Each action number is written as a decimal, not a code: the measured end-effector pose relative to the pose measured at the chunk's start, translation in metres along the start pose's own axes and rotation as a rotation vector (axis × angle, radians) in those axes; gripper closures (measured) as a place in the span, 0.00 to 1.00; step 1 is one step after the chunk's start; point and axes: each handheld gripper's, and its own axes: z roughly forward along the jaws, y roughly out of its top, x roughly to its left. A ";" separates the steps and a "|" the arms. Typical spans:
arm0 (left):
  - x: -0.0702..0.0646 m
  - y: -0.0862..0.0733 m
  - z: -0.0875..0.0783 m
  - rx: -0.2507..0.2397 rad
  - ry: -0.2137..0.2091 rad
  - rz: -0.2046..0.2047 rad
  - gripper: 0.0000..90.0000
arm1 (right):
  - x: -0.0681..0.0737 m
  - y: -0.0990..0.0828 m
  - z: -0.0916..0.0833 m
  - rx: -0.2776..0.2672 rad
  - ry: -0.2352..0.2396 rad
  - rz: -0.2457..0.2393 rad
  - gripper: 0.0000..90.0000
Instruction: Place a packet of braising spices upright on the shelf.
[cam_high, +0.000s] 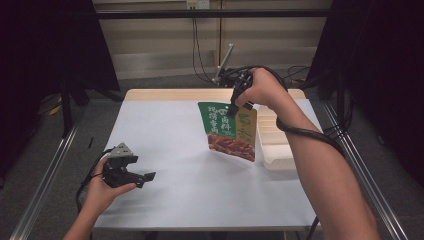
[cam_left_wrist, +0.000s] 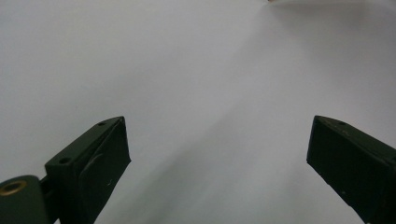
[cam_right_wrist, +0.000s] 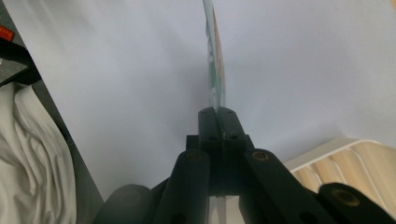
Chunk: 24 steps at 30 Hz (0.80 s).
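Pouch (cam_high: 230, 131): flat, glossy green and tan food packet with printed characters, hanging upright below the right jaws, above the table.
Right gripper (cam_high: 233, 107): black jaws pressed together, pinching the pouch's top edge.
Tray (cam_high: 276, 145): white, ridged, shallow, just beside the pouch.
Table (cam_high: 175, 150): smooth pale surface.
Left gripper (cam_high: 141, 177): black jaws spread wide over bare table, well apart from the pouch.

pouch (cam_high: 231, 131) above table (cam_high: 165, 130) centre | tray (cam_high: 277, 145) right of pouch
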 end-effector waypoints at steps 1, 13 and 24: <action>0.000 0.000 0.000 0.001 -0.001 0.001 0.06 | -0.001 0.000 -0.002 0.001 -0.007 -0.003 1.00; 0.000 0.000 0.000 0.001 0.000 0.004 0.06 | -0.006 -0.005 -0.022 -0.013 -0.015 0.026 1.00; 0.000 0.000 0.001 0.003 -0.002 0.007 0.06 | -0.013 -0.011 -0.035 -0.009 -0.023 0.047 1.00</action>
